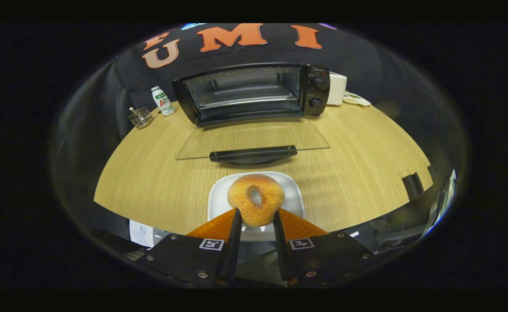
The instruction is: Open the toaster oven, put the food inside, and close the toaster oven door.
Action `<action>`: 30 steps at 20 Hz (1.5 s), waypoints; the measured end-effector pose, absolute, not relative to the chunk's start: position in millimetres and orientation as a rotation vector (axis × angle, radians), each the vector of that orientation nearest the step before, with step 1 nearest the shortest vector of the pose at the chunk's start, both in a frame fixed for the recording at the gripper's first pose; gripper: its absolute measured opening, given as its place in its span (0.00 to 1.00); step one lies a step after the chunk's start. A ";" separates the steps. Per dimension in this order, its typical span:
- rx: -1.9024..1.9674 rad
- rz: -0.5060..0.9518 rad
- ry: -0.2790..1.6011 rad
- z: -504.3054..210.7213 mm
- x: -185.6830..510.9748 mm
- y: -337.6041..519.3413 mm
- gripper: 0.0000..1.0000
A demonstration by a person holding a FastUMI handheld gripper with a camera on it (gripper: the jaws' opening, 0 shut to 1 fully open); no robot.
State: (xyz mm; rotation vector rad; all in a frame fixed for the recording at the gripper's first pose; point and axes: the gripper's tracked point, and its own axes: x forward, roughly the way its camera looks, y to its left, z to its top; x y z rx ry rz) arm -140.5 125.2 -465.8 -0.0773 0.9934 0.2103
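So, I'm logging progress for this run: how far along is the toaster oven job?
Opening looks done: the toaster oven has its glass door folded down flat on the table. In hand: the gripper has both fingers pressed on the donut, over the white plate. Left: placing it inside and closing the door.

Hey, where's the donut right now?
The sugared golden donut sits gripped between the tool's two fingers, over the white square plate, short of the black toaster oven's open glass door.
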 end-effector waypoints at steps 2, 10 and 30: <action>-0.076 0.217 0.962 -450.2 -128.5 127.4 0.40; -0.101 0.244 0.846 -405.8 -70.7 140.7 0.40; 0.009 0.292 0.802 -418.6 59.5 200.4 0.40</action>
